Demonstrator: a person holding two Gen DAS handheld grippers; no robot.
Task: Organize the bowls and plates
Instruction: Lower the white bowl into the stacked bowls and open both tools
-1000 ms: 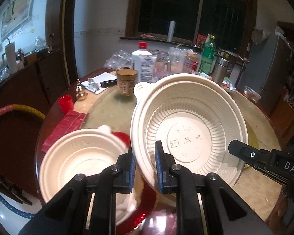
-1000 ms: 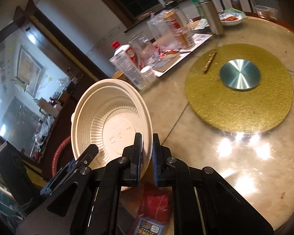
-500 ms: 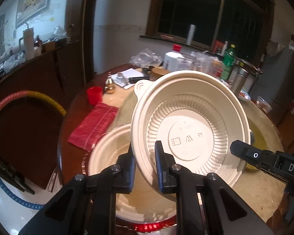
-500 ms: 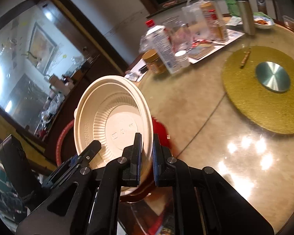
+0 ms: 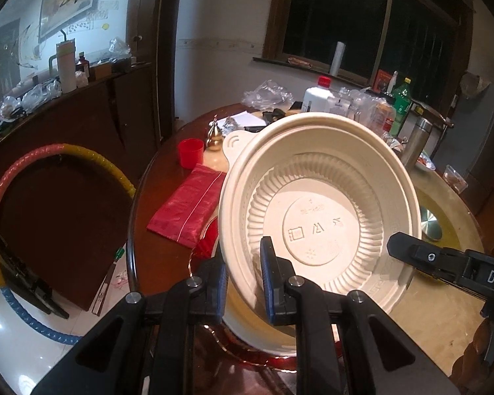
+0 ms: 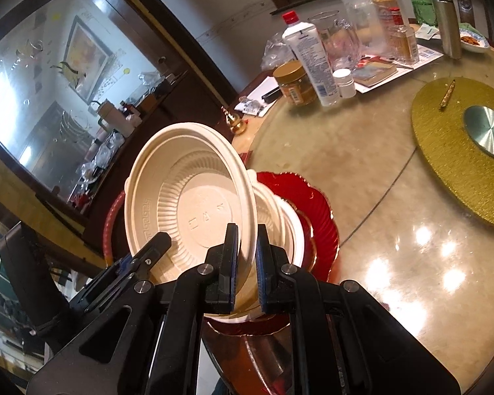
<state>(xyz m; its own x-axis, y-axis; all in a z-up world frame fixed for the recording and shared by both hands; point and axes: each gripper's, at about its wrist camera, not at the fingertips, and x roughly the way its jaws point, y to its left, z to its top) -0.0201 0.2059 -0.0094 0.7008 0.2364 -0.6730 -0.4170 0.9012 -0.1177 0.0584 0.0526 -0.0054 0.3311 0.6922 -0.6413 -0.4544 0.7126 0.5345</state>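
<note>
A cream ribbed bowl (image 5: 319, 204) hangs tilted in the air, its inside facing me. My left gripper (image 5: 243, 263) is shut on its near left rim. My right gripper (image 6: 247, 247) is shut on the opposite rim of the same bowl (image 6: 187, 204), and it shows in the left wrist view as a black finger (image 5: 444, 260). Directly under the held bowl a second cream bowl (image 6: 288, 227) sits on a red scalloped plate (image 6: 316, 214) near the table's edge. In the left wrist view that lower bowl (image 5: 247, 322) is mostly hidden.
A red cloth (image 5: 187, 207) and a red cup (image 5: 190, 153) lie left of the plate. Bottles and jars (image 6: 309, 62) crowd the far side of the round table. A gold mat (image 6: 444, 138) with a metal disc lies to the right. A striped hoop (image 5: 49, 151) leans beyond the table edge.
Both grippers have carried the tilted bowl sideways across the table. It now hangs over the red plate and the second bowl, which has slid under it in both views.
</note>
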